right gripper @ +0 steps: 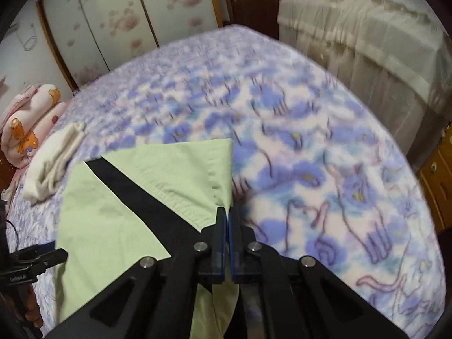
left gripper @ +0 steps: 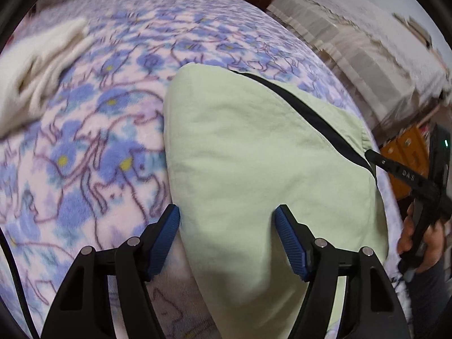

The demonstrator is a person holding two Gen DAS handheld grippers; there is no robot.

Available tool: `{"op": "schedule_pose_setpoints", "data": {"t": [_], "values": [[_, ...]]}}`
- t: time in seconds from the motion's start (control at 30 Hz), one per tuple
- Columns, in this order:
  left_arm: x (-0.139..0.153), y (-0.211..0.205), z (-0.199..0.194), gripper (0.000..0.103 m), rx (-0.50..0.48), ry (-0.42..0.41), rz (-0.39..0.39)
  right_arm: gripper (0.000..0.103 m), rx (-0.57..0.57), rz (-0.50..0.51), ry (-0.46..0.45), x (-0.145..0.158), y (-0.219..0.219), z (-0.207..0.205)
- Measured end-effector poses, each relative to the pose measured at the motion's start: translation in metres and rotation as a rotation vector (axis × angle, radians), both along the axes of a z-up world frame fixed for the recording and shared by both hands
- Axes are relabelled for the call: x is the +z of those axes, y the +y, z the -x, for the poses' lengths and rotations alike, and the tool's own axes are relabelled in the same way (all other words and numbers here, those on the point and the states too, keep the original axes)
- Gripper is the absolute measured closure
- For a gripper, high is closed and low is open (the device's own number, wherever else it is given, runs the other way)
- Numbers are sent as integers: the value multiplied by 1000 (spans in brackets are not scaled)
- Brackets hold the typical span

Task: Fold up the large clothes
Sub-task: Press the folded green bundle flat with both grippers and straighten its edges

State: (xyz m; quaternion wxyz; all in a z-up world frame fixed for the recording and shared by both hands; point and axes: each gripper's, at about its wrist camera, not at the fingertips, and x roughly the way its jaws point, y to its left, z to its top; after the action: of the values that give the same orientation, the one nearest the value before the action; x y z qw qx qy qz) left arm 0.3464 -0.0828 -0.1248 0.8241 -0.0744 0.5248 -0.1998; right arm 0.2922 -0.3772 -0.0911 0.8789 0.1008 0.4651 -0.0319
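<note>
The pale green garment (left gripper: 254, 155) lies on the bed, a black stripe (left gripper: 308, 113) slanting across it. The right gripper (right gripper: 227, 212) is clamped tight on the garment's hemmed edge, the cloth spreading ahead and left of its jaws; below them the fabric drops out of sight behind the gripper body. The left gripper (left gripper: 227, 223) hangs spread wide over the garment's near side, holding nothing. Its left fingertip sits at the cloth's edge, but whether it touches is hard to say. Off to its right, a hand (left gripper: 421, 243) grips the other tool, partly cut off. The flowered blanket (left gripper: 99, 130) beneath is blurred. A cream folded cloth (right gripper: 53, 161) rests well left.
</note>
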Motion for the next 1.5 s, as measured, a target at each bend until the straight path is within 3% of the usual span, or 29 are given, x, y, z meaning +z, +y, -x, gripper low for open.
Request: {"op": "schedule_pose_setpoints", "data": {"t": [0.07, 0.17, 0.3, 0.47, 0.67, 0.73, 0.87, 0.97, 1.07, 1.13, 1.2, 1.27, 1.5], "values": [[-4, -5, 1, 34, -4, -15, -43, 103, 18, 31, 44, -18, 3, -3], [-6, -3, -1, 34, -7, -19, -44, 102, 22, 62, 66, -30, 10, -6], [0, -1, 3, 34, -12, -17, -77, 100, -4, 25, 79, -20, 8, -5], [22, -10, 28, 34, -39, -70, -142, 100, -7, 11, 46, 6, 19, 15], [47, -19, 67, 34, -11, -100, -80, 100, 104, -36, 8, 22, 65, 52], [46, -22, 80, 34, 7, -77, -33, 100, 149, -49, 15, 18, 84, 64], [27, -31, 95, 34, 34, -36, -9, 100, 199, -10, 64, -6, 110, 74], [16, -35, 102, 34, 51, -65, -73, 100, 172, 29, 109, -26, 102, 74], [11, -28, 104, 31, 68, -93, -160, 101, 96, 114, 87, -29, 78, 80], [3, -12, 101, 20, 97, -40, -102, 103, 29, 99, 82, -28, 52, 83], [-5, 2, 99, 19, 130, 15, -22, 103, 5, 27, 80, -27, 35, 86], [-11, 9, 99, 18, 151, 47, 21, 103, -17, 41, 69, -23, 32, 90], [-8, 8, 109, 18, 173, 45, -2, 100, -51, 57, 57, -19, 42, 100]]}}
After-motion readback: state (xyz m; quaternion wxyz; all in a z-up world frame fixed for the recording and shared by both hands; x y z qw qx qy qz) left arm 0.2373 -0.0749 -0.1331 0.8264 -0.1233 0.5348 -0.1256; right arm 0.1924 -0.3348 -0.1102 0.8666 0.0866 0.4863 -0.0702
